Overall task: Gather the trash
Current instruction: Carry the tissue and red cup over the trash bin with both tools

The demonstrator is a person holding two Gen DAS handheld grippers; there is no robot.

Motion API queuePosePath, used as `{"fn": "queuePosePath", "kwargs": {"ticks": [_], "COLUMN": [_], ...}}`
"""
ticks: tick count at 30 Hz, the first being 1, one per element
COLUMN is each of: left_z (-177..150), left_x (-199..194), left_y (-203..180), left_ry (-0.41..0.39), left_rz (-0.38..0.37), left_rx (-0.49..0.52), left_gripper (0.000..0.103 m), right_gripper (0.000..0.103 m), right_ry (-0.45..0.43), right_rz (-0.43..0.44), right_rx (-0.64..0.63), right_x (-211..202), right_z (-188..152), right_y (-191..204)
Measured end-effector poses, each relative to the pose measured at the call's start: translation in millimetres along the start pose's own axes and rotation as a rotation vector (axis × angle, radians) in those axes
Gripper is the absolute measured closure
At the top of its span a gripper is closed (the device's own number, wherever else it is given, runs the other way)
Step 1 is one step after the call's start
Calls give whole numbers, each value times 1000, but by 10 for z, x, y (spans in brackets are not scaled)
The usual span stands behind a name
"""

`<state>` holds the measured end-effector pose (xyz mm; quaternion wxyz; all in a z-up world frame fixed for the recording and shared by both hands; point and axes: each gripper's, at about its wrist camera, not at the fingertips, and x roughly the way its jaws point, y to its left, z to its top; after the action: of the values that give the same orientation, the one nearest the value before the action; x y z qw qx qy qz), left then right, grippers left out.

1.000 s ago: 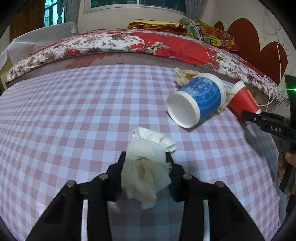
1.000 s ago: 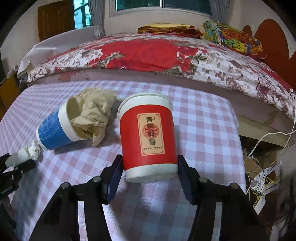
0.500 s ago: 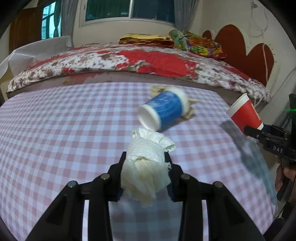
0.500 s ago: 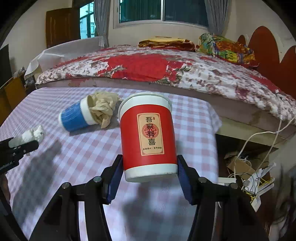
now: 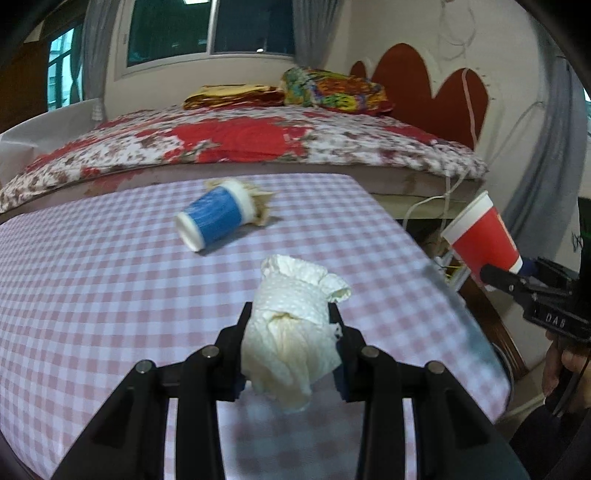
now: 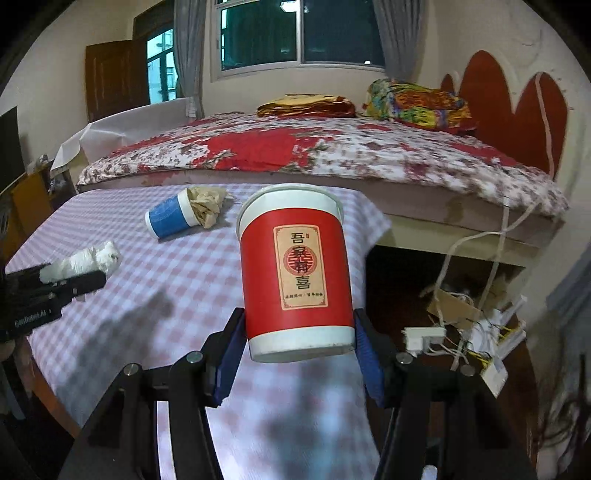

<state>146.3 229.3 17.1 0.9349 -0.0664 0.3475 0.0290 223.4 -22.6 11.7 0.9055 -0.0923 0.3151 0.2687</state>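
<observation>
Left gripper (image 5: 291,332) clamps tissue (image 5: 295,332), right gripper (image 6: 297,339) clamps red cup (image 6: 295,269); blue cup (image 5: 218,218) at left's 11 o'clock.

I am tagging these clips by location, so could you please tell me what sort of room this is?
Most likely a home bedroom: a bed with a red floral quilt and red scalloped headboard stands behind a table with a pink checked tablecloth, below a curtained window.

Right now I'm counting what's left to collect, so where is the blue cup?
The blue cup lies on its side on the checked tablecloth near the bed-side edge, brown crumpled paper at its mouth, beyond both tongs.
</observation>
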Motion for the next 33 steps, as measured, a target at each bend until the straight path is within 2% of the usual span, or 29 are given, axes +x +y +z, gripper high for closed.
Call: {"fn": "queuePosePath", "kwargs": {"ticks": [11,33], "left_z": [-171,-546], "left_x": [-78,55], "left_y": [-743,-2218], "left_ry": [16,112], "left_rz": [-114,-349], "left_rx": [84,301], "left_gripper": [65,65], "right_gripper": [45,45], "right_ry": [8,112], "right_rz": [-109,-287], "right_rx": [97,286], "right_x": [-612,-1193], "right_z": [-558,-1602], "right_y": [-514,-1443]}}
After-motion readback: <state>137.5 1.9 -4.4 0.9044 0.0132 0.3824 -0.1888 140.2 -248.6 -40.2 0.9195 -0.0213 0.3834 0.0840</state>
